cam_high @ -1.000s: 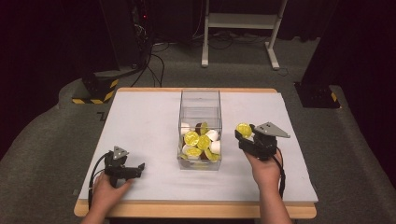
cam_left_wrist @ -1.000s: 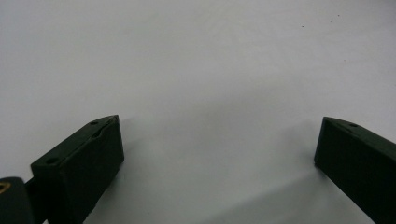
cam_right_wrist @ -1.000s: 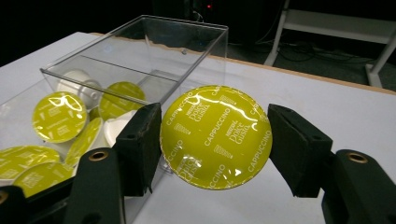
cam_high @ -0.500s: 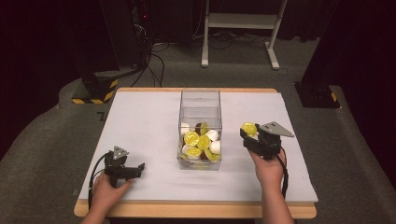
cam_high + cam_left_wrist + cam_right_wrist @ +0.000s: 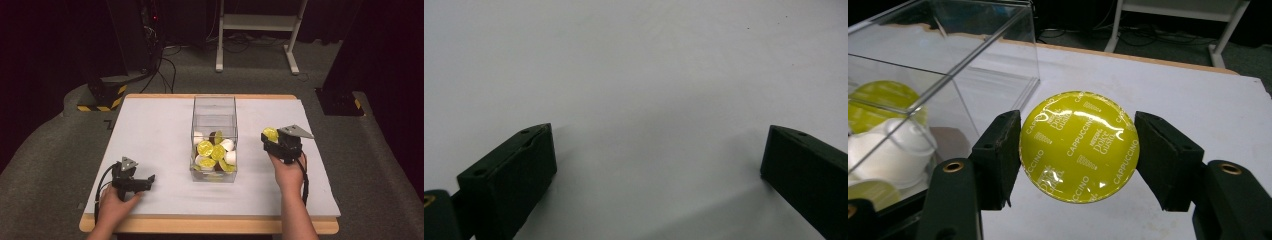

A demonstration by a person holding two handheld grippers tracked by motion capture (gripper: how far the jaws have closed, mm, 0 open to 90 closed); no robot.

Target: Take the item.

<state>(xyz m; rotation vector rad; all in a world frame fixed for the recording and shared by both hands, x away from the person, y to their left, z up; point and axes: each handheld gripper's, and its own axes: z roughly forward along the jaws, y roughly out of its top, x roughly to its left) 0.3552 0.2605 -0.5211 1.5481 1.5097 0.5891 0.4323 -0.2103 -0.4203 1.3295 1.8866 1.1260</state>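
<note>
— What's in the box point(image 5: 214, 107)?

— It's a clear, straight-walled box, open on top, standing mid-desk point(image 5: 150, 130). In its near half lies a heap of pods point(image 5: 214, 152): round ones with glossy yellow-green foil lids, some white plastic cups, and a brown one or two at the back. The far half looks bare.

— And the one being handled?

— A single pod point(image 5: 1079, 146), same kind — a shiny yellow-green disc printed "Cappuccino". It sits out of the box, just to the right of it and above the desk, clamped in the right tool point(image 5: 1079, 152). The two black pads press on opposite edges of the lid, so the foil faces the tool's camera squarely.

— How near is it to the box?

— Close. In the right gripper view the box's right wall and corner stand just left of the pod, not touching.

— The other tool?

— The left tool point(image 5: 147, 179) lies low at the desk's near edge, well left of the box. Its jaws stand wide apart, with only the matte white desk surface between them.
</note>
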